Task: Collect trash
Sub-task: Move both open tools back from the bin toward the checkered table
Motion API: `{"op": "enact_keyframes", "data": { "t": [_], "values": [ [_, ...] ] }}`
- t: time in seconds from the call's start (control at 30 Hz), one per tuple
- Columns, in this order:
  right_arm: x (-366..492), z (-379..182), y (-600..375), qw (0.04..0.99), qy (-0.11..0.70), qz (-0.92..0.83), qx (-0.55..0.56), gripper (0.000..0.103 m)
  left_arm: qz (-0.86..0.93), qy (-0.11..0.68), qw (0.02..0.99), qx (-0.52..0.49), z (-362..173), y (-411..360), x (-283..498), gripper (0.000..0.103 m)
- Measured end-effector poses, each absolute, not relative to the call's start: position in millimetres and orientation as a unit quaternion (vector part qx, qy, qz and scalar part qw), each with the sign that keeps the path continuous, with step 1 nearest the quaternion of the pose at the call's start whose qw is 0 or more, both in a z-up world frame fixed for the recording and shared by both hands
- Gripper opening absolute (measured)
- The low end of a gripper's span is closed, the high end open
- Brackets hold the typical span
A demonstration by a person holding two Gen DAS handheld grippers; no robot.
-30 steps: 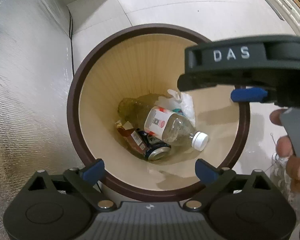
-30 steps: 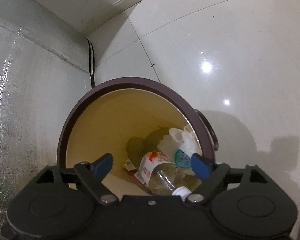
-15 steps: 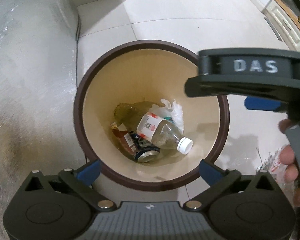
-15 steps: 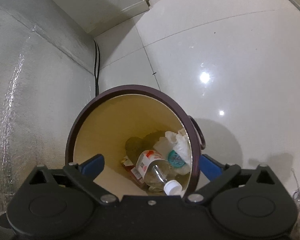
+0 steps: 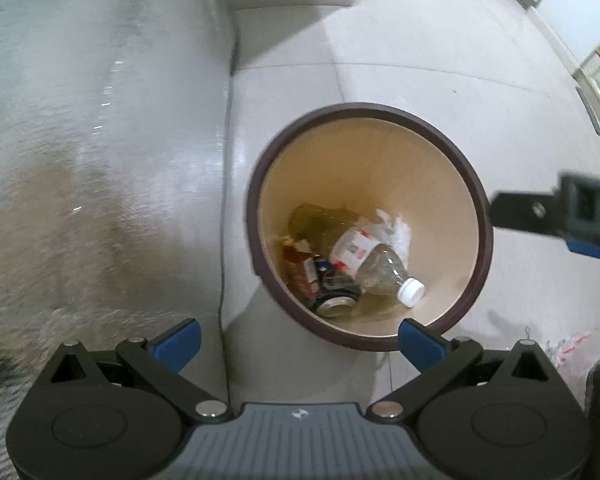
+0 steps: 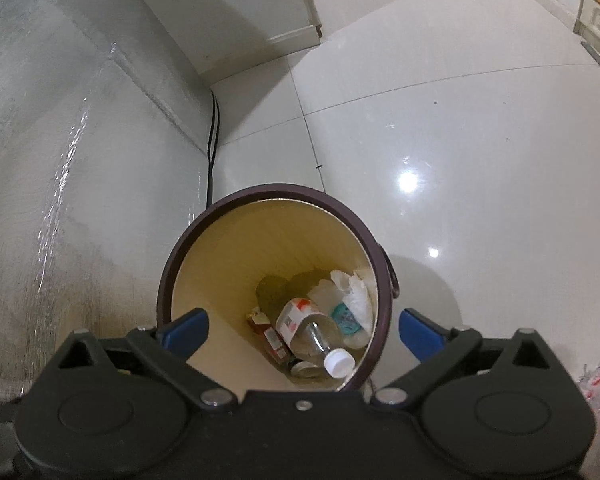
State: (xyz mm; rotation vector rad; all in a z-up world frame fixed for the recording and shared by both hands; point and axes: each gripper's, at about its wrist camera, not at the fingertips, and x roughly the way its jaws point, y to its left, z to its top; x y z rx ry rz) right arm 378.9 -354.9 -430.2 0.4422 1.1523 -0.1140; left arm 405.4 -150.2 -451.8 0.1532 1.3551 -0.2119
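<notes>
A round bin with a dark brown rim [image 5: 260,184] and beige inside stands on the tiled floor; it also shows in the right wrist view [image 6: 168,272]. In it lie a clear plastic bottle [image 5: 376,264] with a white cap, a drink can [image 5: 336,302], a red-brown wrapper [image 5: 296,268] and crumpled white paper [image 5: 396,232]. The bottle [image 6: 308,332] and paper [image 6: 356,296] show in the right wrist view too. My left gripper [image 5: 298,340] is open and empty above the bin's near side. My right gripper [image 6: 302,330] is open and empty above the bin.
A silvery foil-covered wall [image 5: 100,140] runs along the left, close to the bin. A black cable [image 6: 212,140] hangs by it. A white cabinet base [image 6: 296,36] stands behind. A plastic bag [image 5: 568,348] lies on the floor at the right. The right gripper's body [image 5: 572,212] reaches in from the right.
Both grippers have risen and pulled back from the bin, which looks smaller. The right gripper has slid out to the right edge of the left wrist view. The trash has not moved.
</notes>
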Motion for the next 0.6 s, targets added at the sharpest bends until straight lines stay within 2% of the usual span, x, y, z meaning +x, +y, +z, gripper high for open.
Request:
{"op": "enact_keyframes", "data": {
  "t": [0.6],
  "values": [
    [314, -345, -341, 0.851, 0.51, -0.052, 0.115, 0.102, -0.054, 0.577, 0.815, 0.027, -362, -119, 360, 0.103]
  ]
}}
